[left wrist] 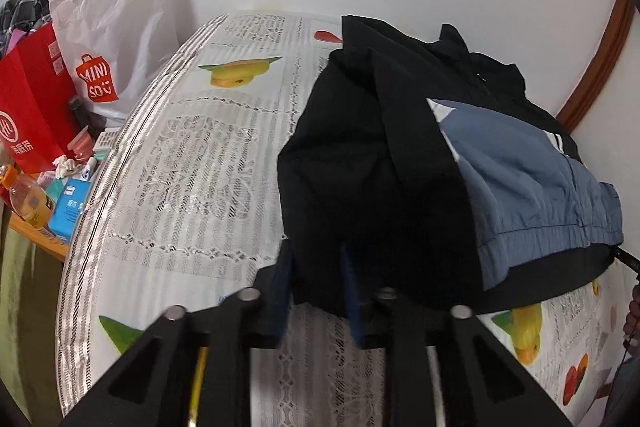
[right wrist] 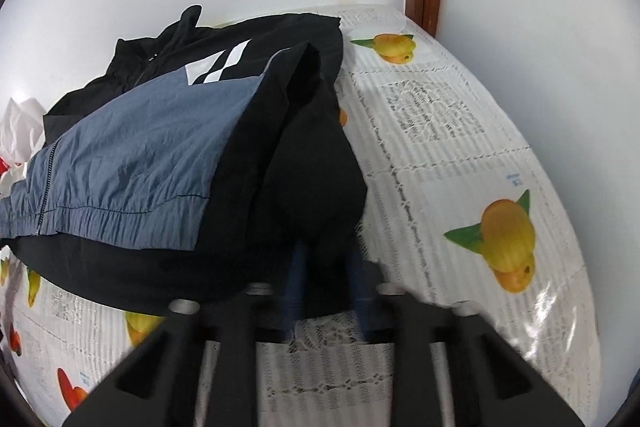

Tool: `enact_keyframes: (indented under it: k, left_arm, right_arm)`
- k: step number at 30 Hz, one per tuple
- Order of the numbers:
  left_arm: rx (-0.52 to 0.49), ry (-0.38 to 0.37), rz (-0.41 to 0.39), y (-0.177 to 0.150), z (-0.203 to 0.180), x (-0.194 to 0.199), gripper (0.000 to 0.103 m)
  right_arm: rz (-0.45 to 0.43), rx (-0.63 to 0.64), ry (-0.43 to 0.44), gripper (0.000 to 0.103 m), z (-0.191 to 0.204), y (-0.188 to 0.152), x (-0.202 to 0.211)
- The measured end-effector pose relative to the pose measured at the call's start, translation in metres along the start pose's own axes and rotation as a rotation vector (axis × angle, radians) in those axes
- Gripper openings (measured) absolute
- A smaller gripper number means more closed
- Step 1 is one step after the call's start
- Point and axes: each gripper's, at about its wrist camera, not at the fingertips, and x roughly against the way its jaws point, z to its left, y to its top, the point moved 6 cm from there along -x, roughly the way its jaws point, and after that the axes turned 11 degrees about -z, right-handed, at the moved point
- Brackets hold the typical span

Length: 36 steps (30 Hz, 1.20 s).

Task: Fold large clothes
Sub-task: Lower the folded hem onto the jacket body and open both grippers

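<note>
1. One bench [left wrist: 168, 187], covered with a lace-and-fruit-print cloth, carries a black and grey-blue jacket [left wrist: 400, 155] lying partly folded near the wall.
2. Two bags stand left of the bench: a red paper bag [left wrist: 32, 107] stuffed with clothing and a white Miniso bag [left wrist: 116, 27], contents unseen.
3. The left hand-held gripper [left wrist: 318, 291] is clamped on the jacket's black hem.
4. The right hand-held gripper [right wrist: 326, 287] likewise pinches the black edge.
</note>
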Motion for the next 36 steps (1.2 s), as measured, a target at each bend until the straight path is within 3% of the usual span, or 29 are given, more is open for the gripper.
enact_keyframes:
  k: [3, 10, 18, 25, 28, 30, 32, 33, 34, 36]
  left_arm:
    - [0.004, -0.009, -0.006, -0.003, -0.001, 0.009, 0.012]
    - [0.017, 0.004, -0.002, -0.027, 0.004, 0.049, 0.011]
    - [0.024, 0.011, 0.023, -0.066, 0.014, 0.089, 0.011]
    - [0.032, 0.004, 0.018, -0.077, 0.013, 0.107, 0.017]
    - [0.042, 0.011, 0.008, -0.074, 0.016, 0.113, 0.02]
    - [0.06, 0.008, -0.004, -0.069, 0.019, 0.117, 0.025]
    - [0.07, -0.002, -0.028, -0.063, 0.018, 0.123, 0.039]
    - [0.07, -0.01, -0.049, -0.059, 0.015, 0.128, 0.05]
    - [0.067, -0.016, -0.064, -0.057, 0.013, 0.132, 0.053]
    - [0.068, -0.042, -0.084, -0.051, 0.006, 0.136, 0.053]
  right_arm:
    - [-0.005, -0.003, 0.015, 0.006, -0.001, 0.003, 0.003]
    - [-0.014, 0.04, 0.024, 0.005, 0.002, 0.002, 0.019]
    - [-0.013, 0.085, 0.063, 0.005, 0.001, -0.02, 0.043]
    - [-0.003, 0.123, -0.025, 0.006, -0.003, -0.029, 0.056]
    - [-0.01, 0.147, -0.086, 0.01, -0.002, -0.019, 0.067]
    - [-0.041, 0.137, -0.051, 0.015, 0.005, -0.01, 0.079]
    - [-0.072, 0.129, -0.013, 0.038, 0.015, 0.004, 0.086]
    - [-0.093, 0.136, -0.001, 0.043, 0.021, 0.01, 0.089]
    - [-0.12, 0.144, 0.009, 0.048, 0.027, 0.016, 0.091]
    - [-0.139, 0.149, 0.024, 0.048, 0.037, 0.024, 0.085]
